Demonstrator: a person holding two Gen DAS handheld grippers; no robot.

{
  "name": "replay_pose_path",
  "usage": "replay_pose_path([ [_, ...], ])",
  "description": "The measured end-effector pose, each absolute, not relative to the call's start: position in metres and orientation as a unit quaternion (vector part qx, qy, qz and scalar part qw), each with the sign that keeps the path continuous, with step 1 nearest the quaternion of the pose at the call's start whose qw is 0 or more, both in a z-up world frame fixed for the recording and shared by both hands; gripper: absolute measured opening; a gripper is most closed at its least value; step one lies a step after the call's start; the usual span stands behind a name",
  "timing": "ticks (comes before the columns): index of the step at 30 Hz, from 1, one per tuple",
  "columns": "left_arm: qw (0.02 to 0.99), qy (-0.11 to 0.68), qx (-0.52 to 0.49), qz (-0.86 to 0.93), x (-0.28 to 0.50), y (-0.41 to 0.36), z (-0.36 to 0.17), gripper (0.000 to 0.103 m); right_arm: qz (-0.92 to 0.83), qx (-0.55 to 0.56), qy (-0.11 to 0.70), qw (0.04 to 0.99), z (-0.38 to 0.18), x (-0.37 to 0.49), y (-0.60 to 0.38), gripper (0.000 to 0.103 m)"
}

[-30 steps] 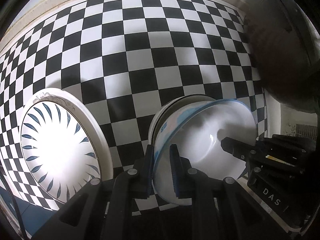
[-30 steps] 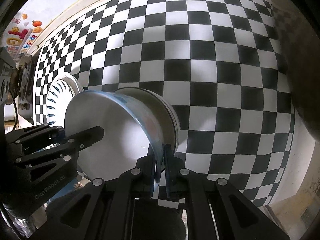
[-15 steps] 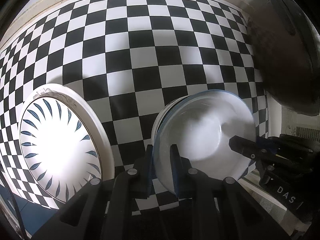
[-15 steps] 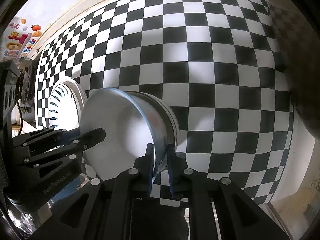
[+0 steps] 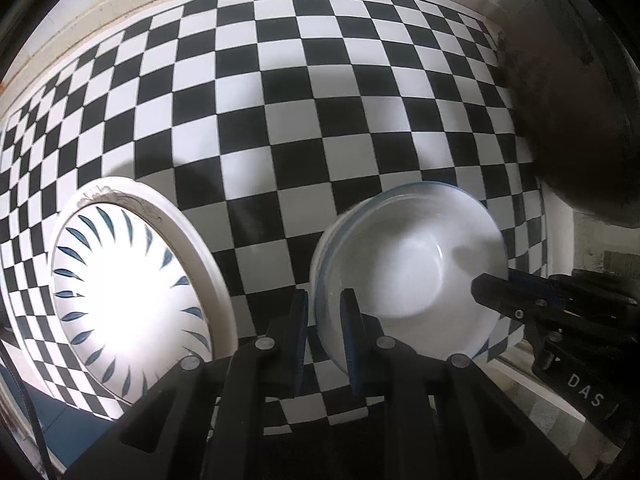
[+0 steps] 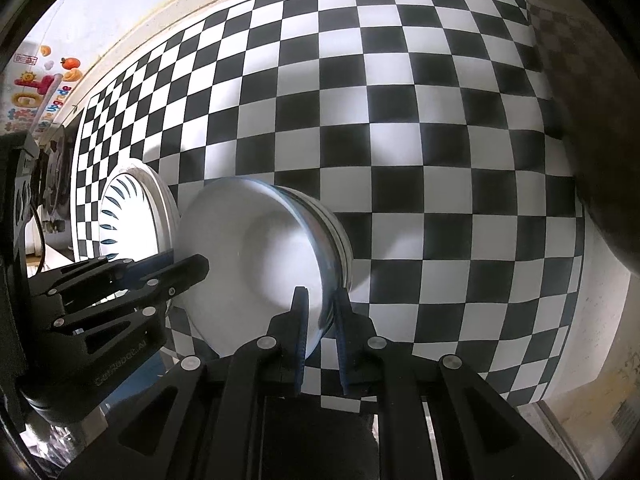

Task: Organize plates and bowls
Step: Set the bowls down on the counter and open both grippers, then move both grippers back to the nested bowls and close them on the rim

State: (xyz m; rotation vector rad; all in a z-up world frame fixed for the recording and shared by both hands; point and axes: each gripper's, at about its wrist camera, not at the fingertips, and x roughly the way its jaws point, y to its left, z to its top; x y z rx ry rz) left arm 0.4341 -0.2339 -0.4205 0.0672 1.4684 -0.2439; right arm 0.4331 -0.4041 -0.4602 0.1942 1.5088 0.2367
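Note:
A white bowl with a blue rim (image 5: 408,268) sits nested in another white bowl (image 6: 340,240) on the checkered cloth. My left gripper (image 5: 324,312) straddles its left rim, jaws slightly apart from the rim. My right gripper (image 6: 320,312) straddles the opposite rim (image 6: 316,264) with a small gap too. The right gripper shows in the left wrist view (image 5: 520,300), and the left gripper in the right wrist view (image 6: 160,272). A white plate with blue leaf marks (image 5: 120,300) lies left of the bowls; it also shows in the right wrist view (image 6: 128,216).
The black and white checkered tablecloth (image 5: 280,100) covers the table. A large dark pot or wok (image 5: 572,120) stands at the right, also dark at the right of the right wrist view (image 6: 600,140). Colourful stickers (image 6: 40,84) are on the far left wall.
The blue-rimmed bowl has come down from tilted above the lower bowl to nested in it. Both grippers' jaws have loosened from the rim.

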Motion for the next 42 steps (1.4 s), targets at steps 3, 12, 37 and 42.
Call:
replay_pose_path([
  [3,0.740,0.663,0.034,-0.106,0.434,-0.233,-0.418,0.015,0.106,0.091,0.680,0.719,-0.460,0.432,-0.407,0.016],
  [12,0.762,0.637,0.053,-0.102,0.424,-0.232,-0.394,0.015,0.103,0.079,0.668,0.733,-0.446,0.421,-0.406,0.016],
  [37,0.821,0.551,0.066,-0.137,0.353,-0.209,-0.270,0.015,0.113,0.075,0.567,0.813,-0.316,0.335,-0.401,0.015],
  [42,0.826,0.541,0.065,-0.144,0.345,-0.210,-0.260,0.015,0.114,0.078,0.560,0.817,-0.303,0.325,-0.401,0.015],
])
